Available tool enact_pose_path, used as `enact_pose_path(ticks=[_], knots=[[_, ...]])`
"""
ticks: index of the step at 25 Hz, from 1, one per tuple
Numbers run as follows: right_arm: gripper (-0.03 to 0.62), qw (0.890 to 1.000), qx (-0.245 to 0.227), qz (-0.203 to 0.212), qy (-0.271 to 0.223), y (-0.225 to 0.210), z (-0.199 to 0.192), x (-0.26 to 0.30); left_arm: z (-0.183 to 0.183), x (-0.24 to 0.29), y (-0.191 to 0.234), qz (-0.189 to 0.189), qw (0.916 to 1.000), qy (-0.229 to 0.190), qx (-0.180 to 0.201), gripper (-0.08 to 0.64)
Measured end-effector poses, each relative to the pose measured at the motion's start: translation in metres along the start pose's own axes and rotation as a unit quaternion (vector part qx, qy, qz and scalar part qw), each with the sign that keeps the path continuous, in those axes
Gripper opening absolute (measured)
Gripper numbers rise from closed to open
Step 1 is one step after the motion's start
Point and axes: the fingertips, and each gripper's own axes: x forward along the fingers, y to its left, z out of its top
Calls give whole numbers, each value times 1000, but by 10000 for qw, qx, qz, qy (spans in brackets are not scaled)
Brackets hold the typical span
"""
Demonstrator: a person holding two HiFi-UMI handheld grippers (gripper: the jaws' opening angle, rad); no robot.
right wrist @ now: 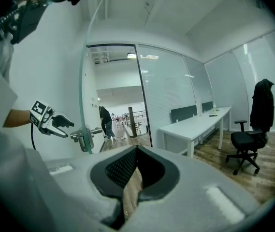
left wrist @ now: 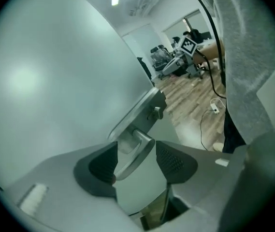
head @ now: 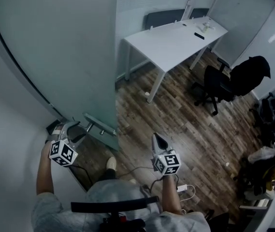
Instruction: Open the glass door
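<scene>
- One glass door (head: 55, 42) fills the left of the head view. It is frosted, pale grey-green and frameless, and its free edge stands over the wooden floor (head: 176, 124). In the right gripper view this edge stands apart from the dark door frame (right wrist: 138, 95), and a corridor shows through the gap.
- One metal lever handle (left wrist: 130, 162) sits on one metal lock plate (left wrist: 144, 108) near that edge, with one small thumb turn (left wrist: 157, 112) beside it.
- There are two hand-held grippers, each with a cube of black-and-white square markers.
- The left hand-held gripper (left wrist: 136, 148) is spread wide. The lever lies between its dark ribbed pads, which do not press on it.
- The right hand-held gripper (right wrist: 136, 151) hangs over the floor, well apart from the door. Its tips are pressed together with nothing between them.
- One white counter (head: 171, 42) stands behind, with a few small things on it.
- One black office chair (head: 214, 88) stands furthest right, with one dark jacket (head: 248, 74) over its back.
</scene>
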Motion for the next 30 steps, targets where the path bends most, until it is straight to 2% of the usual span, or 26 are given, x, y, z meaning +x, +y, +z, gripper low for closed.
enact_pose_path(ticks=[4,8,10,13,15,16,18,24,26,28,29,30], knots=[[2,10000,-30,31,17,-5,-5,-9,17,-2,-7,203,9959,-476,-740,256],[2,10000,-23,42,-14,-8,-5,-22,43,-6,-17,344,9829,-1081,-1448,238],[2,10000,-26,46,-34,-8,-5,-29,56,-7,-19,459,9735,-1374,-1771,228],[2,10000,-43,53,-59,-5,-4,-38,73,-11,-18,634,9537,-1817,-2312,197],[2,9999,-43,62,-75,-4,-2,-44,89,-16,-20,585,9397,-2083,-2651,145],[2,9999,-41,61,-91,-4,-1,-47,97,-17,-23,518,9341,-2190,-2771,143],[2,9999,-46,58,-133,-2,0,-53,107,-19,-29,461,9275,-2342,-2878,136],[2,9995,-169,33,-253,3,9,-73,129,-17,-47,406,9194,-2548,-2970,106],[2,9993,-204,33,-314,5,12,-80,135,-18,-51,478,9144,-2618,-3052,94],[3,9990,-241,22,-388,6,13,-89,139,-19,-56,577,9077,-2689,-3170,50],[2,9988,-236,14,-419,7,14,-93,141,-20,-59,595,9059,-2711,-3198,12],[2,9988,-208,7,-444,7,14,-96,144,-21,-63,593,9056,-2724,-3197,6]])
